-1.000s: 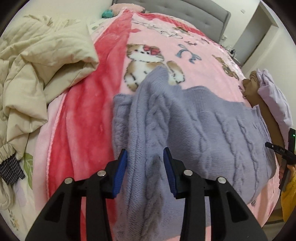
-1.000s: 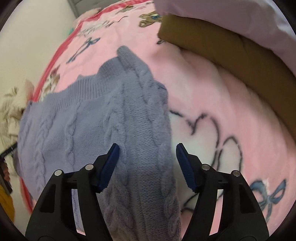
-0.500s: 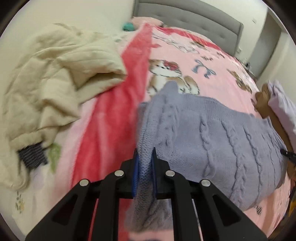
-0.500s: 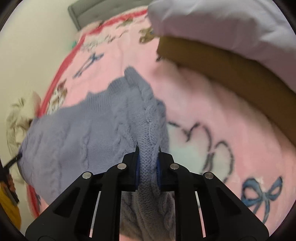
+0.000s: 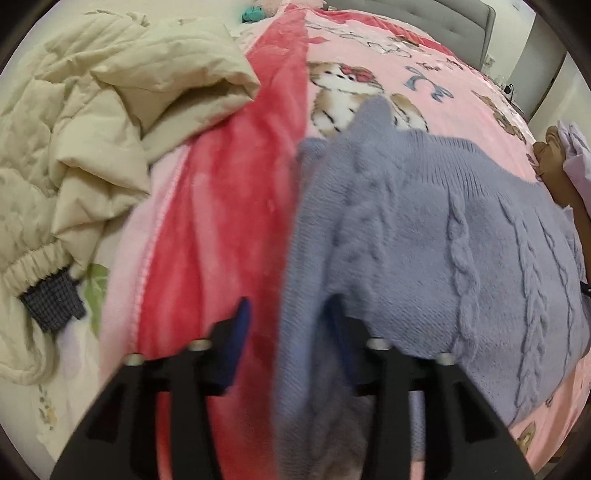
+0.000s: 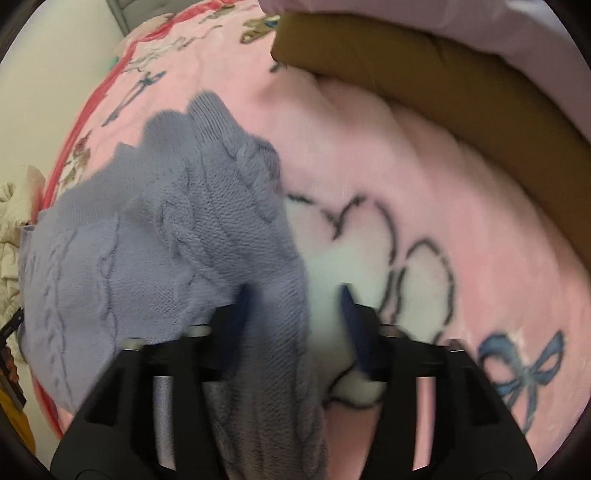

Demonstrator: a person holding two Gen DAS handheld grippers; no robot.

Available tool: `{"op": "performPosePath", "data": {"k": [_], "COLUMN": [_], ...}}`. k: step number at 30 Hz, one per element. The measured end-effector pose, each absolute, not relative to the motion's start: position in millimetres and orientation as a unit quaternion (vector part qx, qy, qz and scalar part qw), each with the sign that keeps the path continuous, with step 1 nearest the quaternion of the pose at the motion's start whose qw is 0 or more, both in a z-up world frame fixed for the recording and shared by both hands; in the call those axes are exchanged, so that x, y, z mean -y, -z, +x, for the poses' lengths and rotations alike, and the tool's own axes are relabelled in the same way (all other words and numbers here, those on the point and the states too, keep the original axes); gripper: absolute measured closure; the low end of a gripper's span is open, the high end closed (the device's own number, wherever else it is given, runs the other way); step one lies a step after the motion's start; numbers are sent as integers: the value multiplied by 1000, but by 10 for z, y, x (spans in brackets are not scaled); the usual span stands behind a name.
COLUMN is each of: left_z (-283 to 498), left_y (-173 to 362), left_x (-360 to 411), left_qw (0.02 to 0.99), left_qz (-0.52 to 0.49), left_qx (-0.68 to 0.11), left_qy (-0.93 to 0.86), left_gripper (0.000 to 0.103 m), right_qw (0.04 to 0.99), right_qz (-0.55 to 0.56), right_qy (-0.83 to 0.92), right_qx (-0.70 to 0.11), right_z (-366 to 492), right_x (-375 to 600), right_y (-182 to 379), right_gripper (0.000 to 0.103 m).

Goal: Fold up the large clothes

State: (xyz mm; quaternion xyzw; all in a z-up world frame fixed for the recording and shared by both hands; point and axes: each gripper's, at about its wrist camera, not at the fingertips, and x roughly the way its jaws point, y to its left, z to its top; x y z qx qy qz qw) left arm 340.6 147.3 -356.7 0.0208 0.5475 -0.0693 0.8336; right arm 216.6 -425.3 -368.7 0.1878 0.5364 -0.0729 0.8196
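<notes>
Sweater: lavender-blue, cable-knit pattern with ribbed edge. Blanket: pink, broad red border; printed with brown-and-white cats wearing red bows, blue ribbon bows, black-outlined white shapes. Quilt: cream, stitched lines, dark checked patch at cuff. Pillow: pale lilac. Cushion: mustard brown. Gripper pads: blue; bodies black.

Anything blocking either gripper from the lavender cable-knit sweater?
Nothing visible. The lavender cable-knit sweater already lies between the jaws of the left gripper and the right gripper; both are opening.
</notes>
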Motion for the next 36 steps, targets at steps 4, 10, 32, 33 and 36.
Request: {"op": "performPosePath", "data": {"k": [4,10,32,33,36], "left_z": [3518,3810,3611,3625,3635], "left_y": [3353,3329,3511,3510,3513], "left_x": [-1487,-1213,-860,-875,-902], "left_qw": [842,832,824,824,825], "left_qz": [25,44,96,91,85], "left_qx": [-532,-537,-546,-546,-547], "left_qy": [92,134,120,118,115], "left_gripper": [34,25,25,25,25], "right_qw": [829,818,748,744,738], "right_qz": [205,219,243,241,263], "right_qy": [49,32,-127,-119,-125], "right_qx": [-519,-531,-604,-612,-609], "right_z": [2205,2391,2984,3022,3094], "right_x": [4369,4374,3961,3941,3863], "right_y": [3542,3594,4155,4214,4202], "right_gripper": [22,17,7,7,7]}}
